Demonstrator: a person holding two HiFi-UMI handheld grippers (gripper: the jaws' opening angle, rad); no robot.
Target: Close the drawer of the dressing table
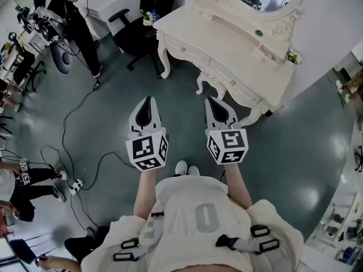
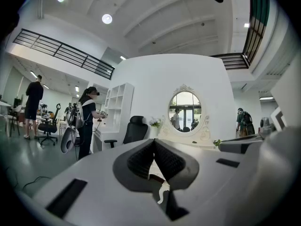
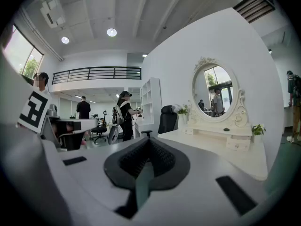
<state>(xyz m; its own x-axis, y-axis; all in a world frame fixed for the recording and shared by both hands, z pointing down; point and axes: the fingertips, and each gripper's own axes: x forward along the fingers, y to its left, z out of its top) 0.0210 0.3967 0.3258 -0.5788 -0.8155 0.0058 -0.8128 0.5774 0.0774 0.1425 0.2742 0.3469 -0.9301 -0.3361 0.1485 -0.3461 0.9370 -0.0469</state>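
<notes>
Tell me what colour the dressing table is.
The dressing table is cream white all over, and the head view shows it best.

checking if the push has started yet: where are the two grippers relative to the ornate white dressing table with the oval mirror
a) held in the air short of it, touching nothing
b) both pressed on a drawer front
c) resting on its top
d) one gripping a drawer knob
a: in the head view the left gripper and right gripper hang over the grey floor, with a gap to the ornate white dressing table; both are shut and empty.
</notes>
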